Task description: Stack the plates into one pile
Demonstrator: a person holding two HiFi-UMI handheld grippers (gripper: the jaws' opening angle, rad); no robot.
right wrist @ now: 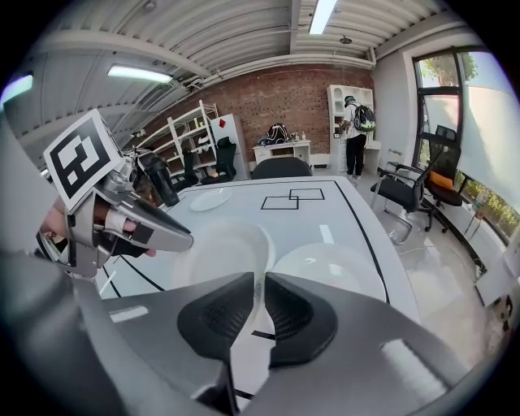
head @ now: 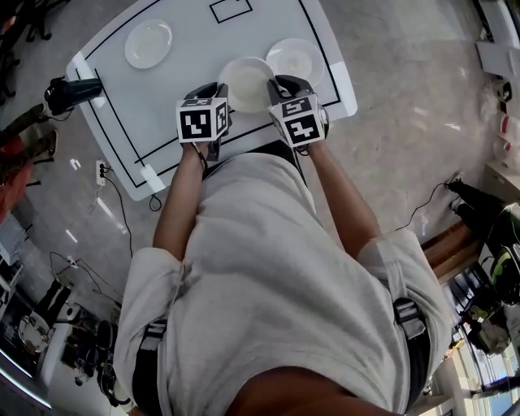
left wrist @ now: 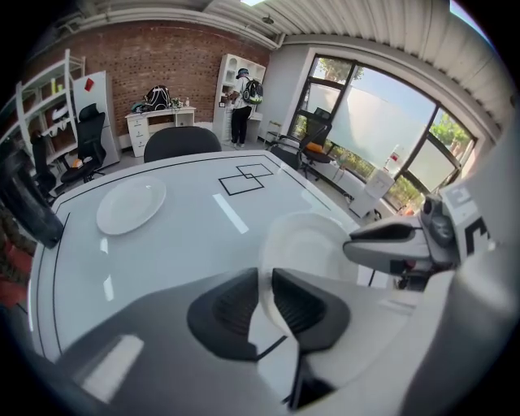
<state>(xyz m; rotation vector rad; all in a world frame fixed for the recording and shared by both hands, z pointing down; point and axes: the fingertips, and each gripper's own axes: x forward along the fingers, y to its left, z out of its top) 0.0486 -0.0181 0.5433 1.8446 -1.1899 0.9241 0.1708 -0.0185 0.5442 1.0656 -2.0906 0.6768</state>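
I am holding one white plate (head: 246, 84) between both claws, over the near part of the white tabletop (head: 195, 49). The left claw (left wrist: 265, 283) is pinching its rim on one side and the right claw (right wrist: 259, 294) is pinching the opposite rim, each narrowed onto the thin edge. The plate is sitting tilted in the grip. A second plate (head: 294, 58) is lying flat on the tabletop just beside it, to the right in the head view. A third plate (head: 148, 43) is lying well apart, toward the far left corner. Black lines (head: 111, 116) are bordering the tabletop, with a small outlined rectangle (head: 231, 10) at its far edge.
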